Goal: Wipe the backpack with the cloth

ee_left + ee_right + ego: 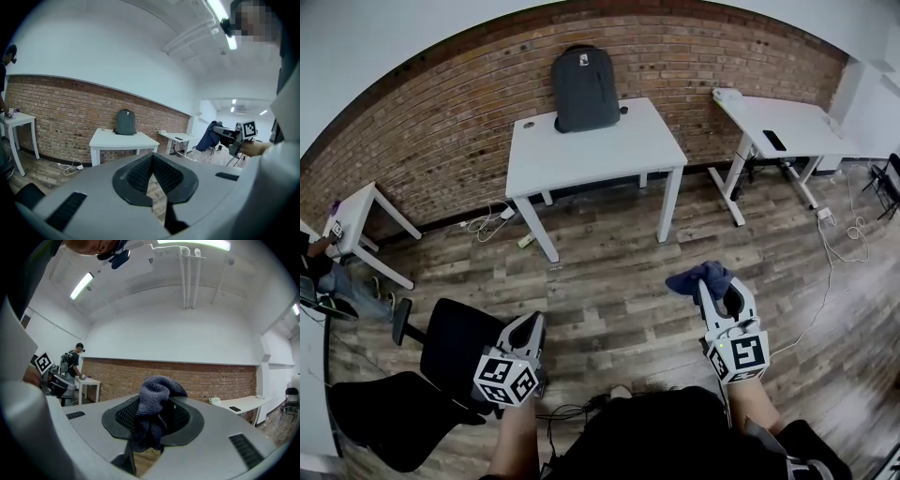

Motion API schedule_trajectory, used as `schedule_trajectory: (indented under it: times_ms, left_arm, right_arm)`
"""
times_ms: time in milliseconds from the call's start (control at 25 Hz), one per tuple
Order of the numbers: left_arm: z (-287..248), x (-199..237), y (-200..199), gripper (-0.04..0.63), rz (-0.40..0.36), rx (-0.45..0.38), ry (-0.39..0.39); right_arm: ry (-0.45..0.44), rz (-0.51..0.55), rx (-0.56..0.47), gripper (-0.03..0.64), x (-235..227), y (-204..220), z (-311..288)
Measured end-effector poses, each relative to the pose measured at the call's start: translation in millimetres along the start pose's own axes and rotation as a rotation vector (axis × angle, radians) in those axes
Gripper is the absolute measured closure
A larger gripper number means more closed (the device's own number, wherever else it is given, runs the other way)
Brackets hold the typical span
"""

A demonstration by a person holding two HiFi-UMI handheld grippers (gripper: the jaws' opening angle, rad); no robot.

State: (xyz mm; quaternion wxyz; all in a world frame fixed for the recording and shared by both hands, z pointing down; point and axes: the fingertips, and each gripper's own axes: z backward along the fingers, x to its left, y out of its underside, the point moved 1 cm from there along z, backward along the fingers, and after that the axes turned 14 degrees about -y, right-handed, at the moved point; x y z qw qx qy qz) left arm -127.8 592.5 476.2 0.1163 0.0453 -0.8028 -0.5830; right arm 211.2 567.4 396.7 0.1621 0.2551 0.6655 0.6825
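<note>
A dark grey backpack [584, 89] stands upright against the brick wall at the back of a white table [609, 155], across the wooden floor from me. My left gripper view has the backpack [125, 123] small and far ahead. My left gripper [532, 326] is held low at the left, jaws shut with nothing between them. My right gripper [718, 292] is at the right, shut on a dark blue cloth [701, 278]. In the right gripper view the cloth [157, 392] bunches up out of the jaws and hangs down between the pads.
A second white desk [797, 122] with a phone [774, 141] stands at the right. A small white table [358, 211] is at the left, a black chair [455, 347] beside my left gripper. Cables lie on the floor [839, 244]. A person [72, 364] stands by a far table.
</note>
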Motion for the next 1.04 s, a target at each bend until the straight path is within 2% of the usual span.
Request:
schedule_trajectory:
  times_ms: [160,440,720,1040]
  left_arm:
    - [-6,-22,-11,0.601,-0.003,-0.026,-0.004]
    - [-6,-61,-15,0.601,-0.036,-0.023,-0.003]
    - [-8,-79,-9,0.601,-0.032,-0.012,-0.009]
    - [3,-93,22,0.601,-0.036,0.060,0.007]
  right_arm:
    - [-0.038,0.018,0.031,0.499,-11,6,8]
    - [0.003,-0.001,0.006,0.499,-50,3,38]
    - [-0.018,-0.007,0.018,0.499,-58,12,48]
    - [-0.027,-0.038,0.048,0.499,-47,30,69]
